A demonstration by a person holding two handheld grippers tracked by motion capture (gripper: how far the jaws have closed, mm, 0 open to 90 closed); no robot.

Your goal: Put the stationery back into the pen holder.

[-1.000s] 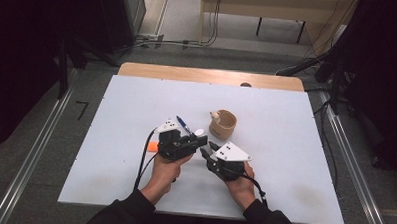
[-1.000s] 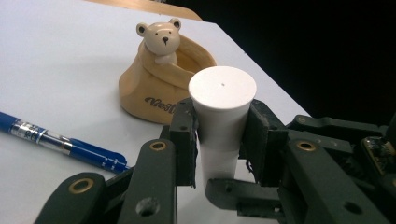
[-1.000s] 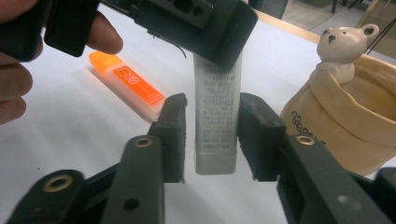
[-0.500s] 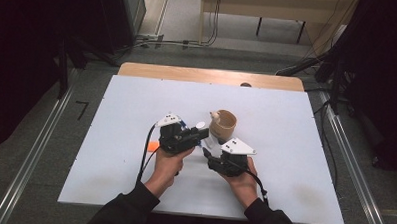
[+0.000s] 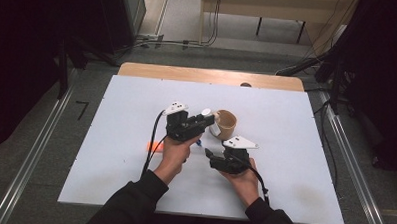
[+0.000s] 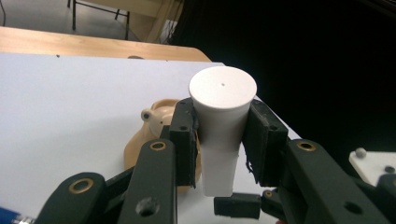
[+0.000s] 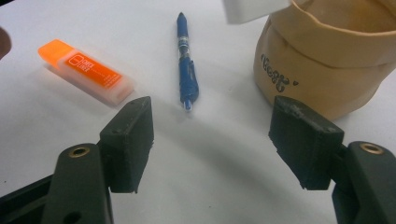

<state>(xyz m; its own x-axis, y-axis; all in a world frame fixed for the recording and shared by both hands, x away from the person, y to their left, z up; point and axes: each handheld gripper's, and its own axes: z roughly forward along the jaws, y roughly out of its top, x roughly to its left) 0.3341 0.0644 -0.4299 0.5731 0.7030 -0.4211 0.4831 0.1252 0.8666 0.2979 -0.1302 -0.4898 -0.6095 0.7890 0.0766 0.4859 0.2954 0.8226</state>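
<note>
My left gripper (image 5: pixel 205 121) is shut on a white tapered cylinder (image 6: pixel 222 100) and holds it above the table beside a tan cup (image 5: pixel 226 124). In the left gripper view the cup (image 6: pixel 150 135) sits just behind the jaws. My right gripper (image 5: pixel 208 153) sits low near the table. In its own view the right gripper (image 7: pixel 215 135) stands open after just opening, with nothing between the jaws. A blue pen (image 7: pixel 186 65) lies on the table ahead of it, with an orange block (image 7: pixel 86 70) to its left. The cup (image 7: pixel 327 60) is at the right.
The white table (image 5: pixel 295 145) ends in a wooden strip (image 5: pixel 208 75) at the far edge. The pen (image 5: pixel 199 142) and the orange block (image 5: pixel 155 145) lie under and left of the left hand. Rails run along both sides of the table.
The left gripper has risen and shifted toward the cup with the white cylinder. The right jaws have opened wide. The pen that stuck up near the left gripper now lies flat.
</note>
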